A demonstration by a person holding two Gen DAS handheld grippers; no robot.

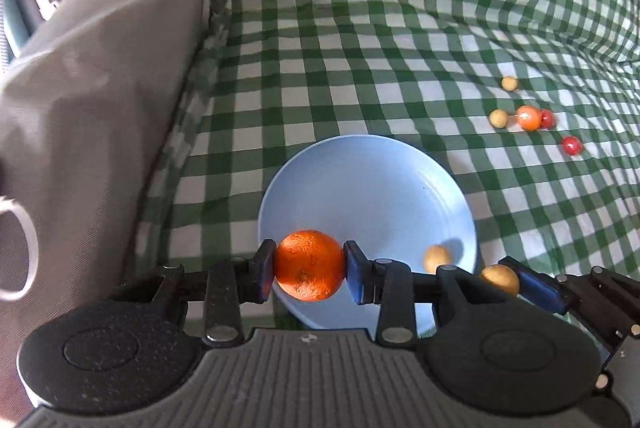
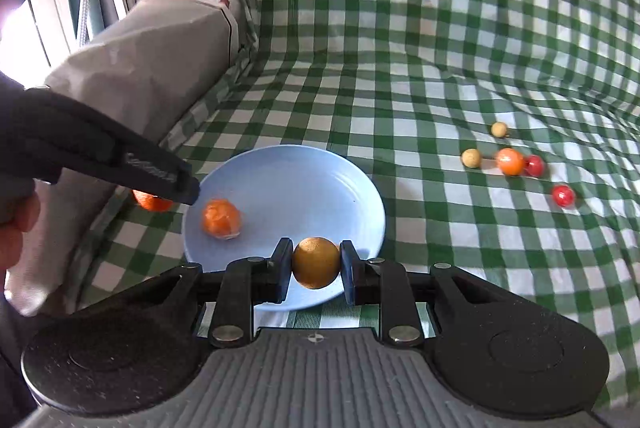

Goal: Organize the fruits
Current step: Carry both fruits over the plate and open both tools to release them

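Observation:
My left gripper [image 1: 309, 266] is shut on an orange [image 1: 309, 265], held over the near left rim of a light blue plate [image 1: 384, 184]. A small tan fruit [image 1: 437, 257] lies in the plate in that view. My right gripper [image 2: 315, 263] is shut on a yellow-brown round fruit [image 2: 316, 262] over the plate's near rim [image 2: 360, 188]; it also shows in the left wrist view [image 1: 500, 278]. In the right wrist view an orange shape [image 2: 221, 219] shows on the plate, and the left gripper's finger [image 2: 156, 172] hides most of its orange [image 2: 152, 202].
Loose on the green checked cloth [image 1: 360, 48] to the right lie two tan balls [image 1: 499, 118], an orange ball [image 1: 528, 117] and two red balls [image 1: 572, 145]. A grey cushion [image 1: 92, 100] rises on the left. A white mug handle [image 1: 22, 248] shows at far left.

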